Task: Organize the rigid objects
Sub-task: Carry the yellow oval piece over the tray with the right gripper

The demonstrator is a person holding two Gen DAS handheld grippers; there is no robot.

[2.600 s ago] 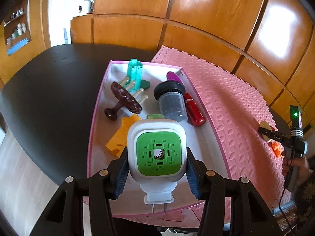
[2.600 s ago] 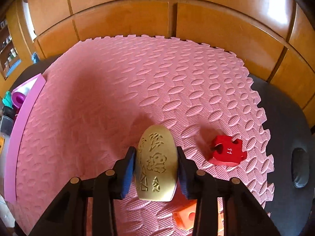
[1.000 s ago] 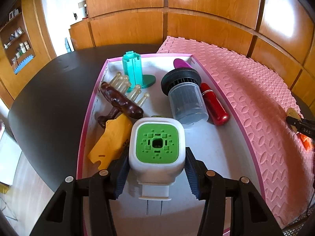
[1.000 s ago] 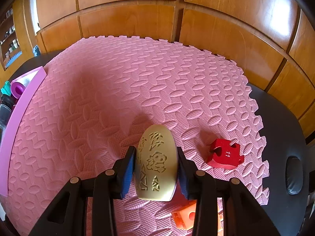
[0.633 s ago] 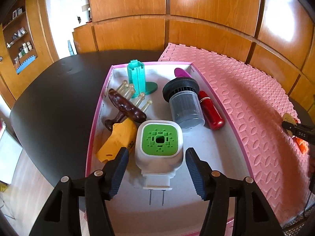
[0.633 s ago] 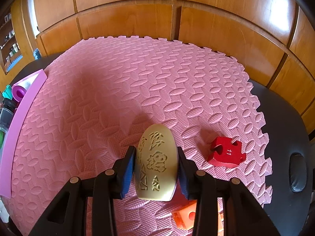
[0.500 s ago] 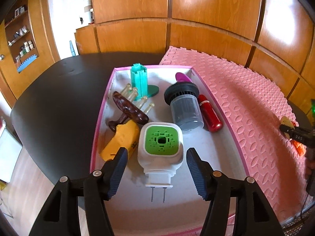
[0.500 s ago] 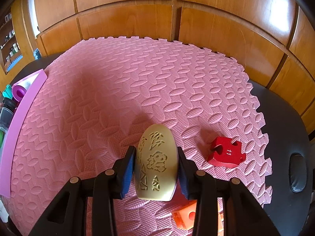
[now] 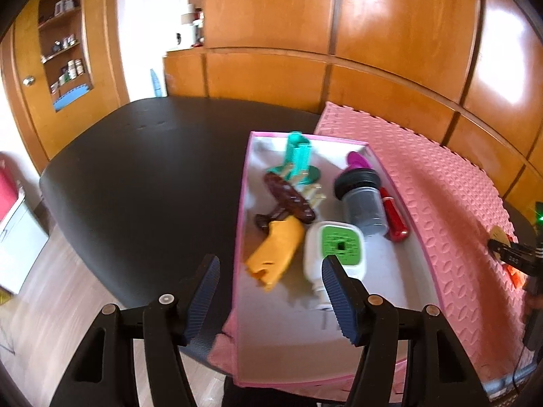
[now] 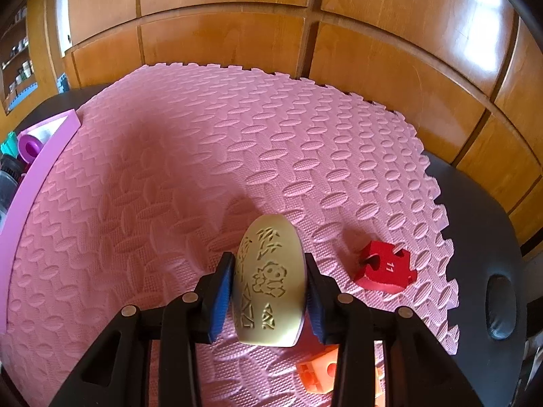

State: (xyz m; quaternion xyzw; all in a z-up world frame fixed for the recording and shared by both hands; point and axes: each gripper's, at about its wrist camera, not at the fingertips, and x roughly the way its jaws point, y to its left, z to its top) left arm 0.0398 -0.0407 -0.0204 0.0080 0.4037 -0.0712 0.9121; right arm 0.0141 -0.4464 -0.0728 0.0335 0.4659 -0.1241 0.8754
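Observation:
A white plug-in device with a green face (image 9: 336, 251) lies in the pink box (image 9: 241, 203), beside a yellow piece (image 9: 275, 254). My left gripper (image 9: 268, 271) hangs open above the box's left wall, and its pads touch nothing. In the right wrist view, my right gripper (image 10: 268, 261) is shut on a tan oval piece with a carved panda (image 10: 269, 281), held a little above the pink foam mat (image 10: 203, 169). The left wrist view also shows that gripper at the far right edge, as a small dark shape.
The box also holds a teal stand (image 9: 298, 152), a brown massager (image 9: 288, 196), a dark canister (image 9: 364, 203), a red tube (image 9: 395, 217) and a purple item (image 9: 358, 161). A red puzzle piece (image 10: 385, 266) and an orange block (image 10: 322, 373) lie on the mat.
My left gripper opened and let go of the plug-in device, which now lies in the box. It then drew back, up and to the left. The right gripper kept still.

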